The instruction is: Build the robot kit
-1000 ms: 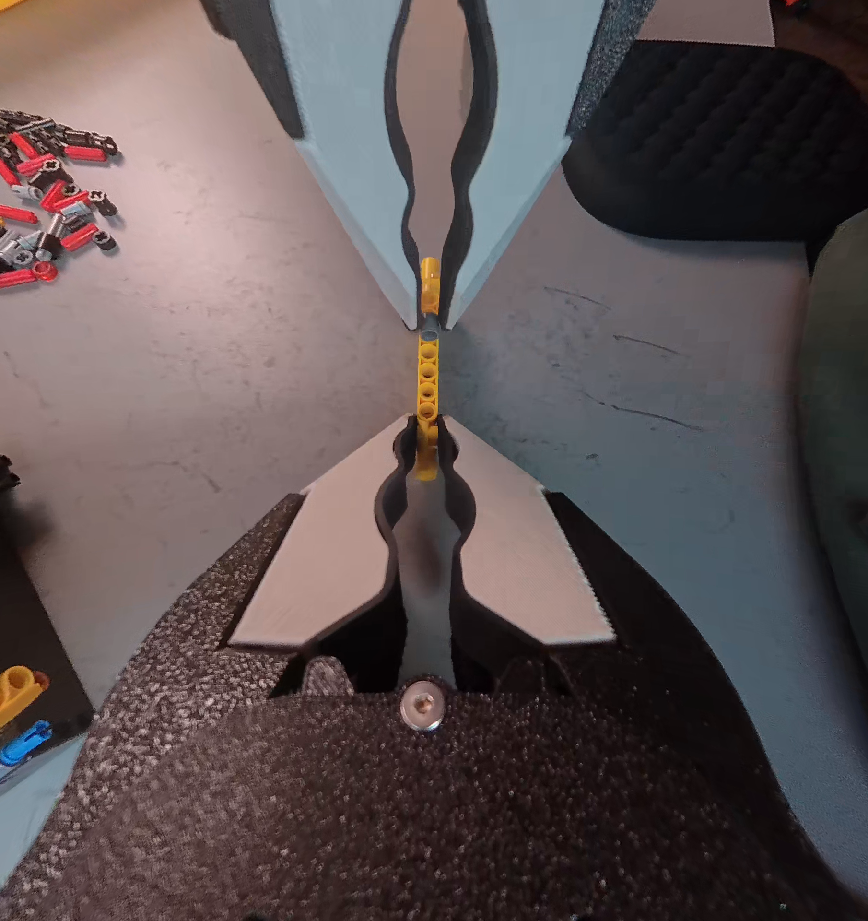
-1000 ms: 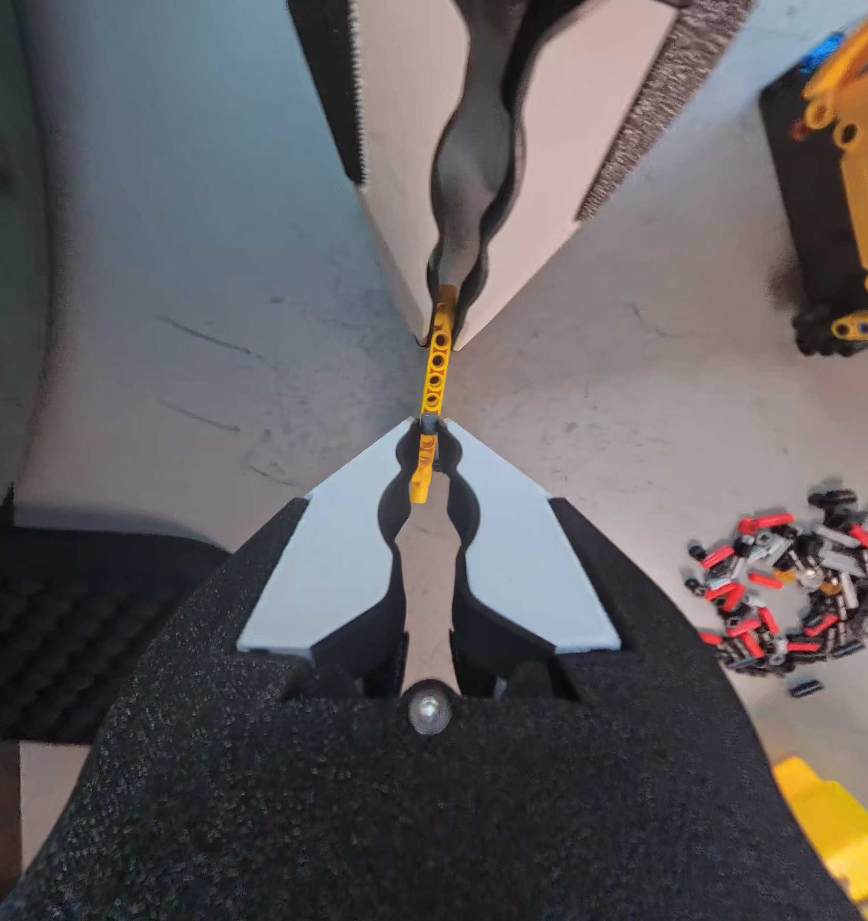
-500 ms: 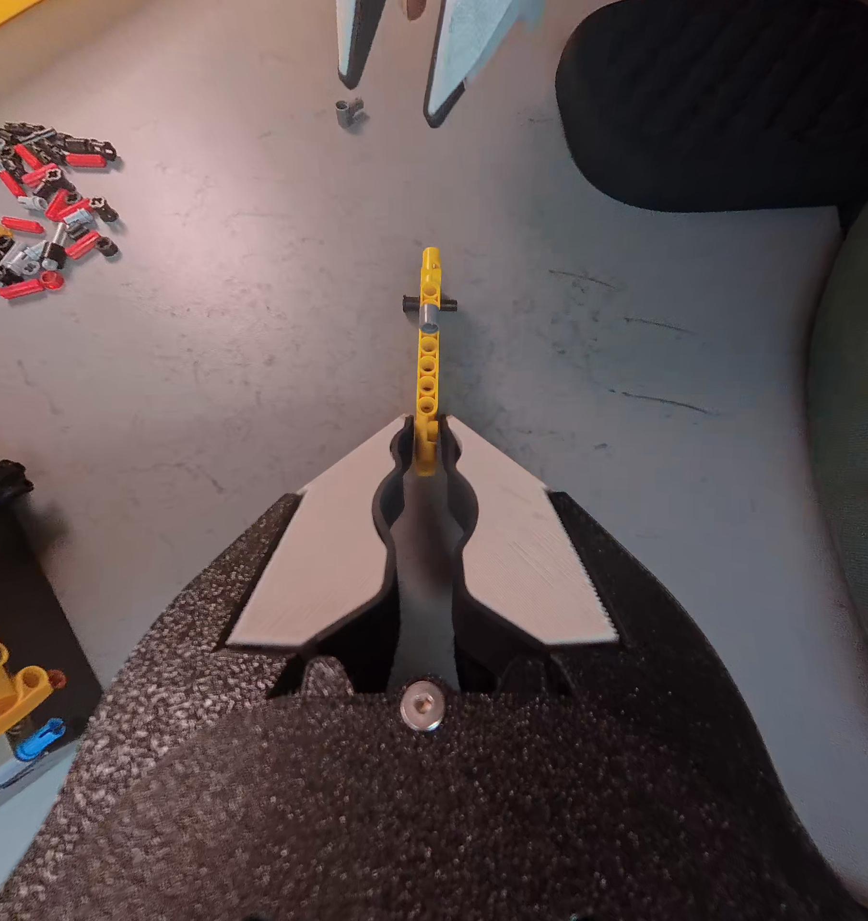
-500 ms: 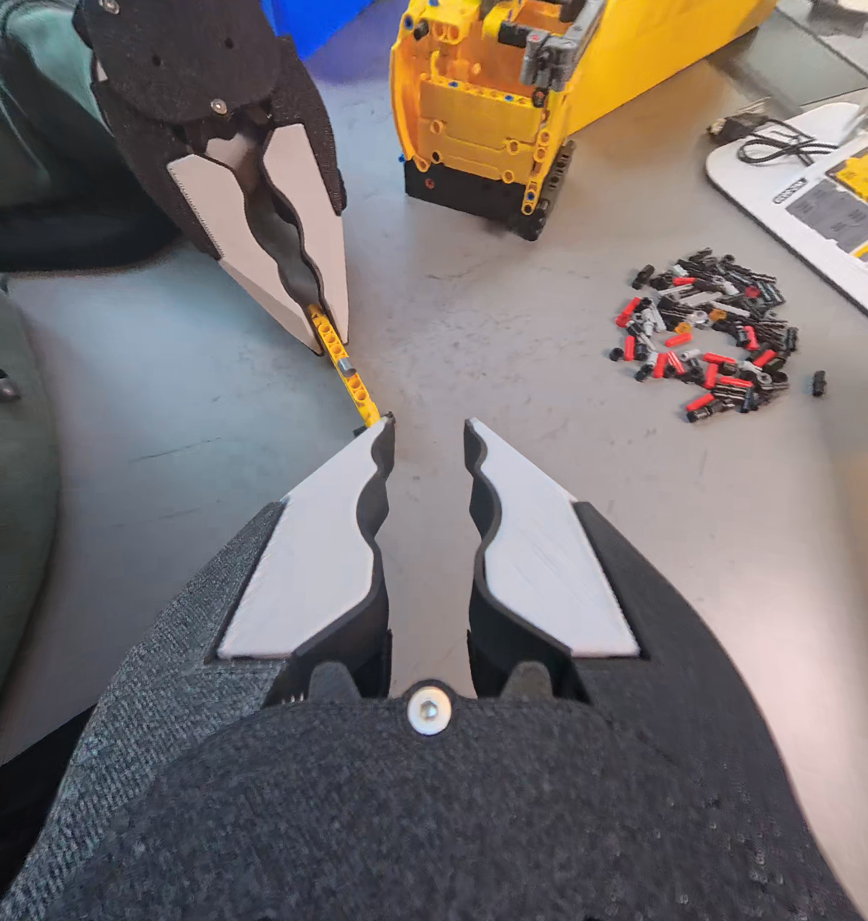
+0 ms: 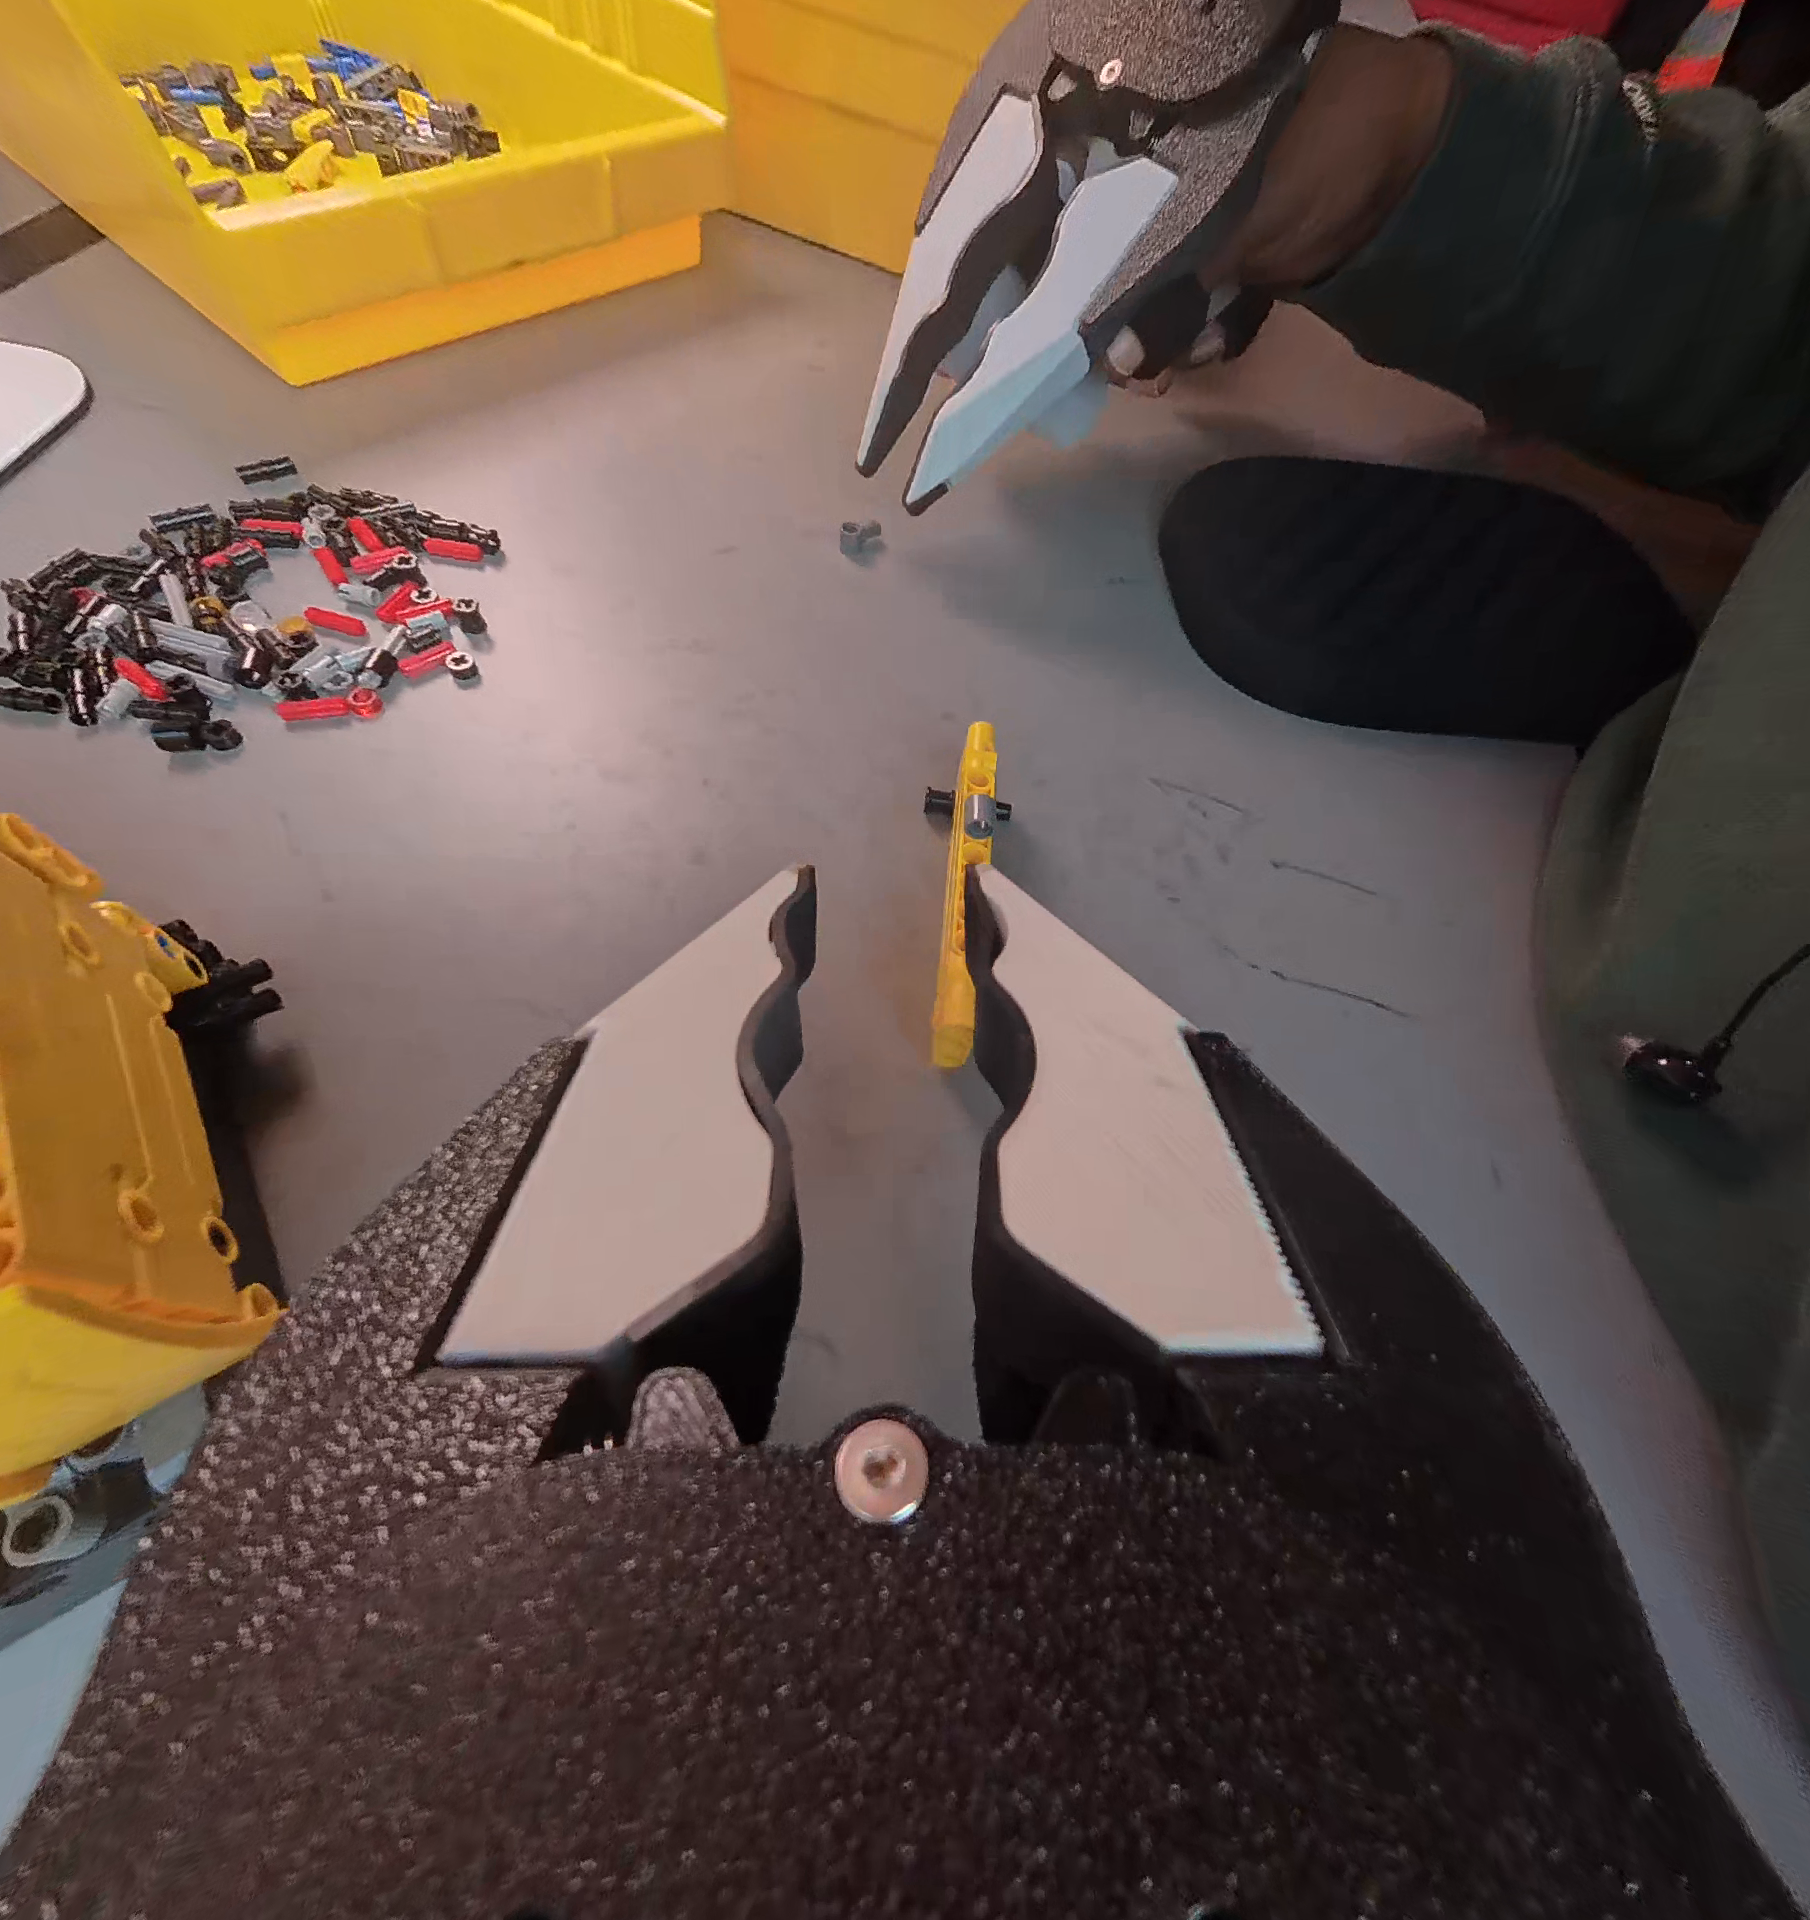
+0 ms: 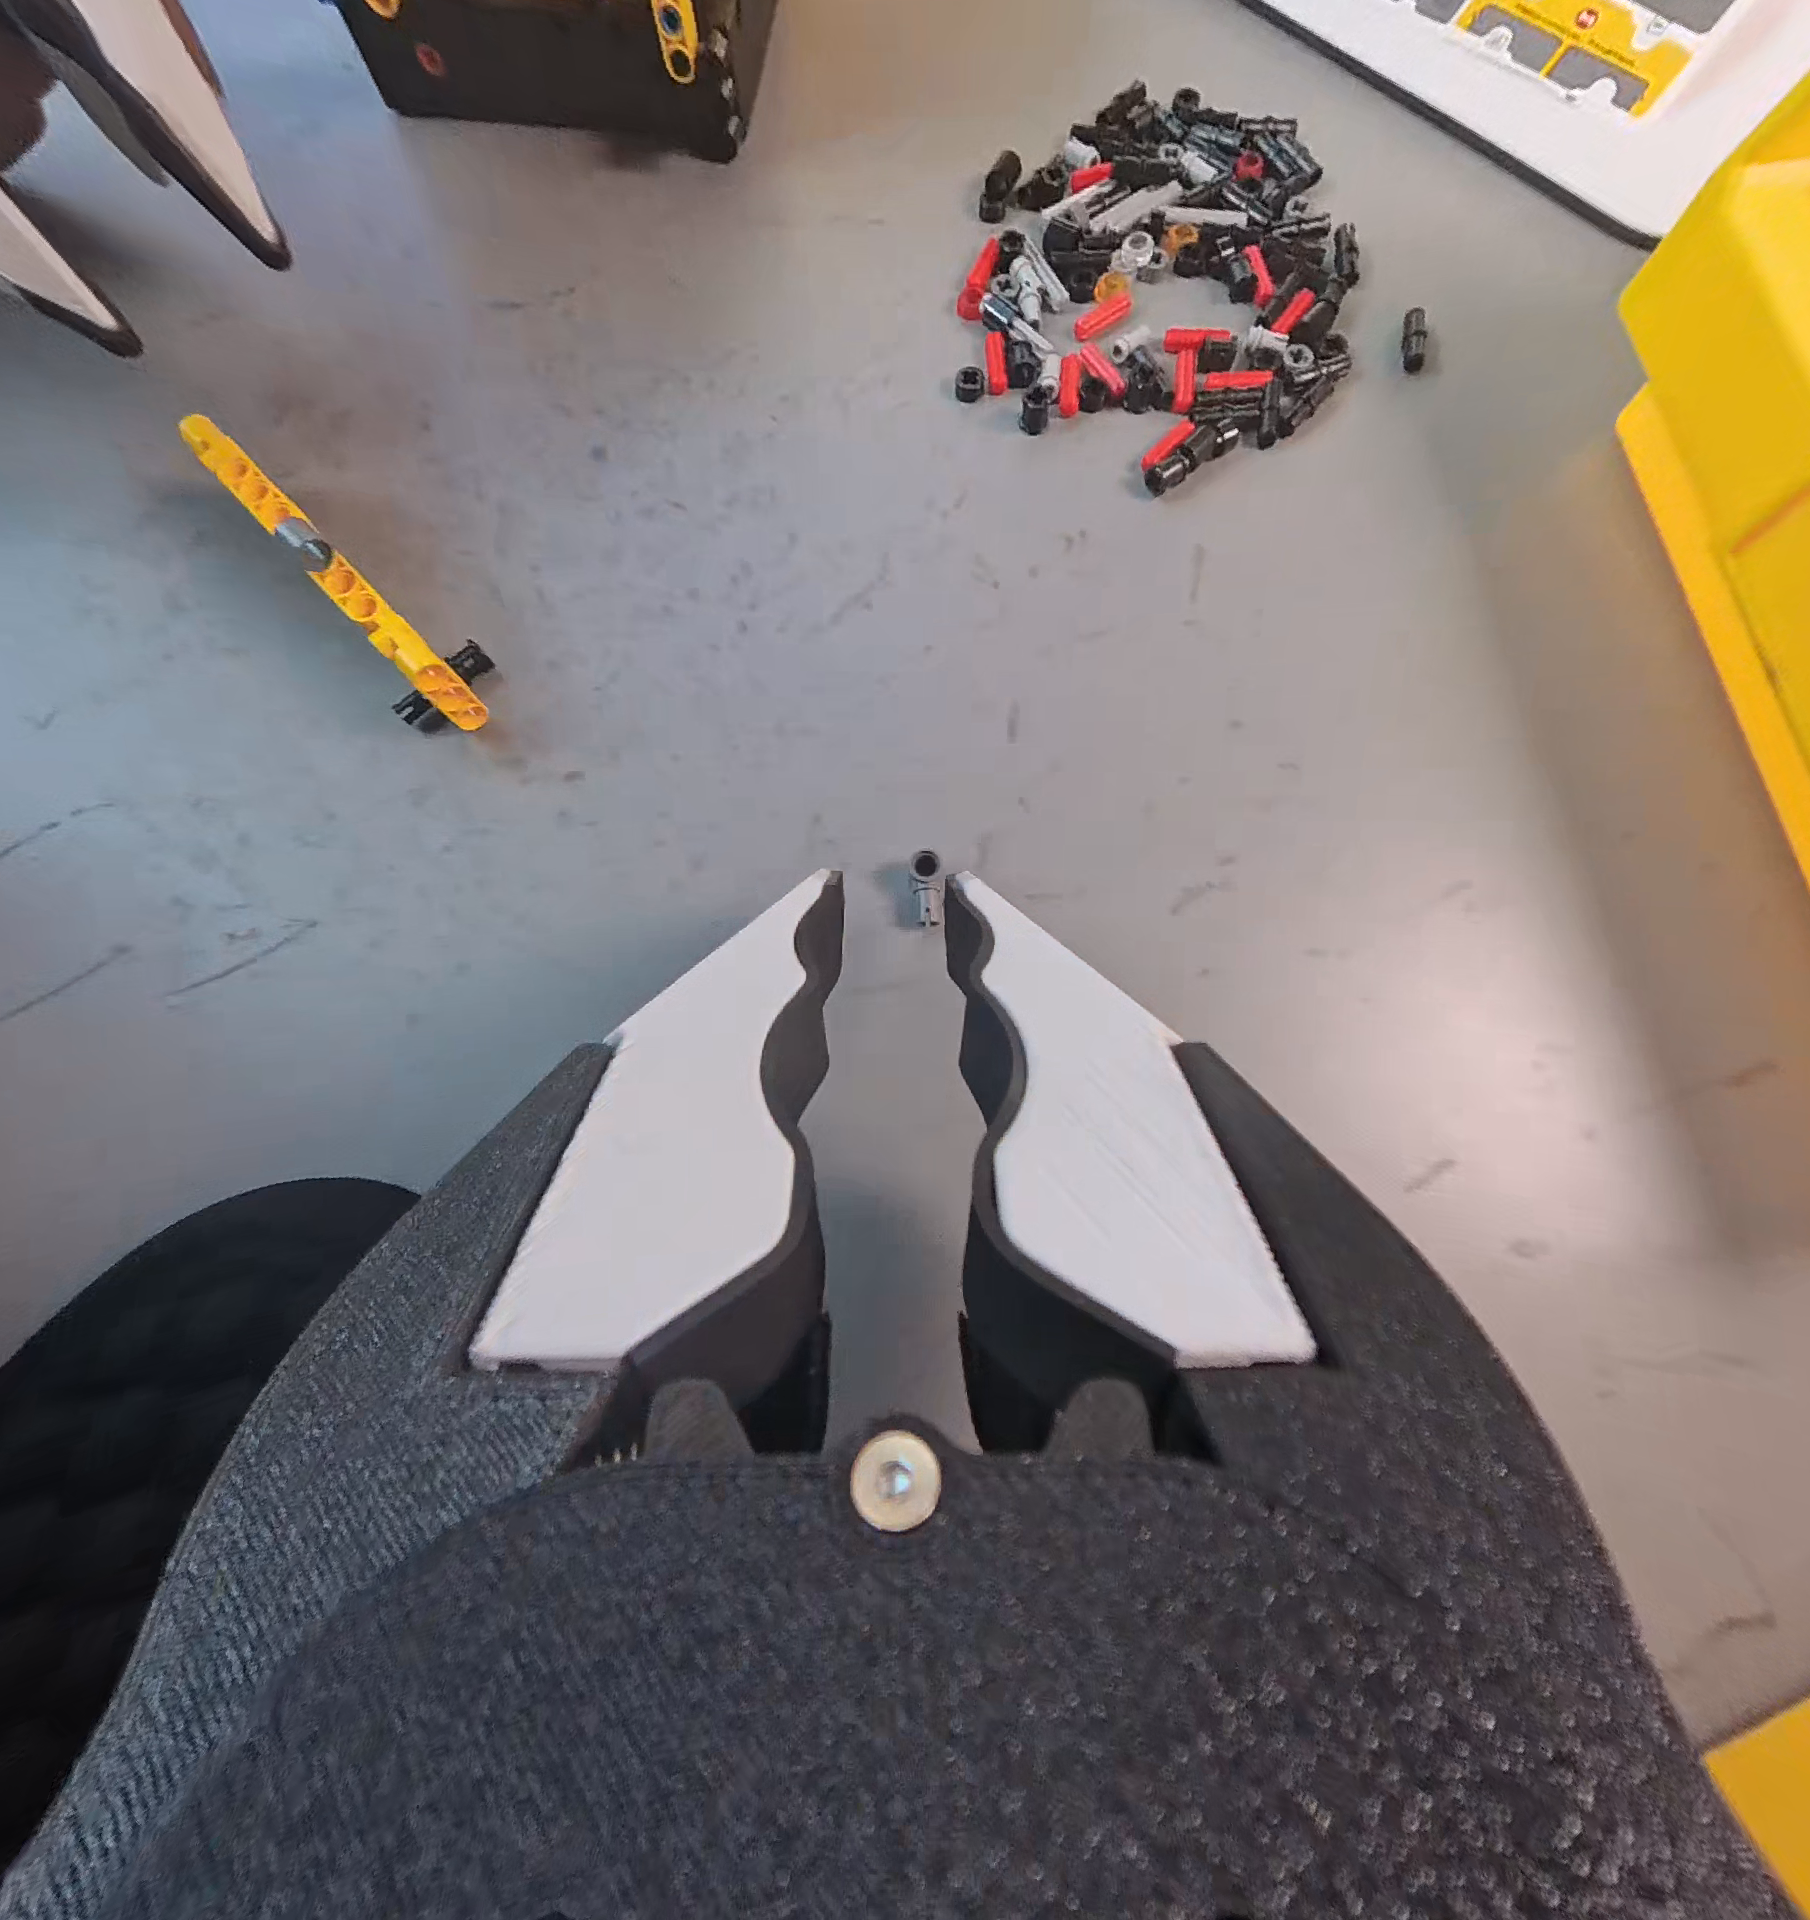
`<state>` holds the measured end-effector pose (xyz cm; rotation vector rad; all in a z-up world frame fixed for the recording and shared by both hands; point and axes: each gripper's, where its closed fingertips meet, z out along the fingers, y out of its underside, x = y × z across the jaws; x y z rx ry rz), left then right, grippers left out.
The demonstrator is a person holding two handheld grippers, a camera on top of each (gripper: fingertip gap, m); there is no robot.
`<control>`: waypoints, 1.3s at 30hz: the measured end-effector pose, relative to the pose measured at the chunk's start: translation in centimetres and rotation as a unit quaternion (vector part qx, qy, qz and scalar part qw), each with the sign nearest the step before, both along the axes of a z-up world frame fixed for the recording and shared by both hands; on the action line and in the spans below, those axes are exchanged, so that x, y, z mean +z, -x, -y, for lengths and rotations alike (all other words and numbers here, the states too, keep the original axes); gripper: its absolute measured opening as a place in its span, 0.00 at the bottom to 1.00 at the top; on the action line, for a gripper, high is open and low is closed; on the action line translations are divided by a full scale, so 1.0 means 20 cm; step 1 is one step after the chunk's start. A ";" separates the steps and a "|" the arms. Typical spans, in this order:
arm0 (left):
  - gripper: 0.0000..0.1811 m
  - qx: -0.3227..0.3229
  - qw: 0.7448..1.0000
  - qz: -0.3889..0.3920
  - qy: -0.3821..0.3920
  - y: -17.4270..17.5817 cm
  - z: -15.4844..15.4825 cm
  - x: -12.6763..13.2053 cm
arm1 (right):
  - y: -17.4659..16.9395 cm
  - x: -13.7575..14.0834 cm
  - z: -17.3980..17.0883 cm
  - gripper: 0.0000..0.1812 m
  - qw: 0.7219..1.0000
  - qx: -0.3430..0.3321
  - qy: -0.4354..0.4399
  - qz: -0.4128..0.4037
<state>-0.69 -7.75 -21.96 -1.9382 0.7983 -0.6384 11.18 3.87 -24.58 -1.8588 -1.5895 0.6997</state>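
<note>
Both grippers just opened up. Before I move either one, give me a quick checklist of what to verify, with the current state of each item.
1. Left gripper open: ok, jaws apart.
2. Yellow beam released: cannot tell for sure; in the left wrist view it runs along the right finger's inner edge, while the right wrist view shows it lying on the table.
3. Right gripper open: ok.
4. Small grey connector lined up: ok, it sits between the right fingertips, close to the right one.
5. Connector gripped: not ok, nothing closed on it.
6. Loose pin pile away from both grippers: ok.
</note>
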 end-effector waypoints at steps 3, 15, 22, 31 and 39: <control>0.14 0.009 1.000 0.018 -0.005 0.00 -0.01 0.03 | 0.01 -0.07 -0.03 0.10 0.999 0.002 0.013 0.033; 0.12 0.014 0.996 0.087 -0.032 -0.06 -0.06 0.16 | 0.40 0.31 0.36 0.03 0.960 0.218 0.008 -0.177; 0.05 -0.043 0.996 0.051 -0.062 -0.14 0.04 0.16 | 0.50 0.28 0.61 0.03 0.925 0.341 -0.005 -0.169; 0.04 -0.057 0.996 0.031 -0.062 -0.16 0.06 0.14 | 0.49 0.26 0.64 0.03 0.921 0.347 0.015 -0.175; 0.03 -0.059 0.995 0.056 -0.057 -0.16 0.06 0.17 | 0.48 0.28 0.64 0.03 0.915 0.349 0.018 -0.200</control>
